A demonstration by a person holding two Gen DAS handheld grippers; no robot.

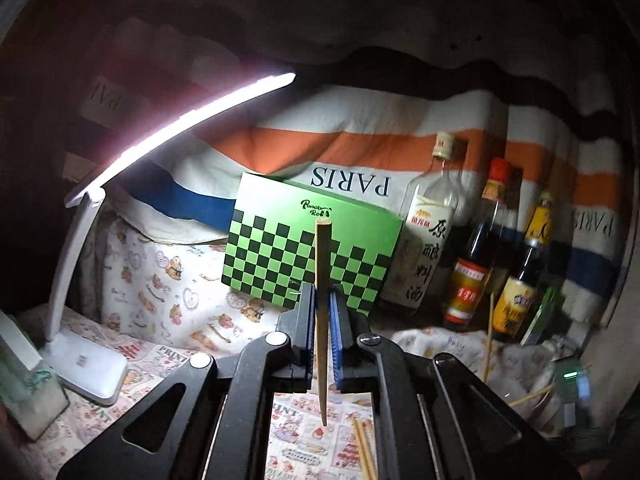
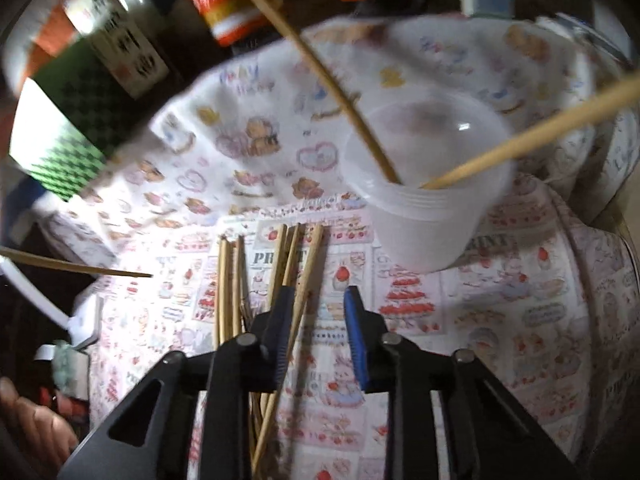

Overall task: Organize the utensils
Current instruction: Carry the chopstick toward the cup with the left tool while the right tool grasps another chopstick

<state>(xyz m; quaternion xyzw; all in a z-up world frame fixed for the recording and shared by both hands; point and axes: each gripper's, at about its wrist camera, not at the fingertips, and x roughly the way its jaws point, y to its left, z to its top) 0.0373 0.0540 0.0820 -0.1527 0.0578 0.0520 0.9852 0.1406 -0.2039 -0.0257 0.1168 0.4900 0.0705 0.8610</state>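
Observation:
My left gripper [image 1: 322, 304] is shut on a single wooden chopstick [image 1: 322, 252], which stands upright between the blue pads, well above the printed cloth. Down at the table, my right gripper [image 2: 319, 292] stands open over several loose chopsticks [image 2: 232, 276]. One of them [image 2: 310, 272] slants past the inner side of the left finger, with no pad pressing on it. Just beyond, to the right, is a translucent plastic cup [image 2: 420, 224] with two chopsticks [image 2: 340, 88] leaning in it. The left wrist view shows the cup dimly at the lower right [image 1: 544, 404].
A green checkered box [image 1: 280, 248] leans at the back, with three sauce and wine bottles [image 1: 472, 264] to its right. A lit white desk lamp [image 1: 84, 352] stands at the left. A striped PARIS cloth [image 1: 360, 148] hangs behind. A hand [image 2: 28, 416] shows at the lower left.

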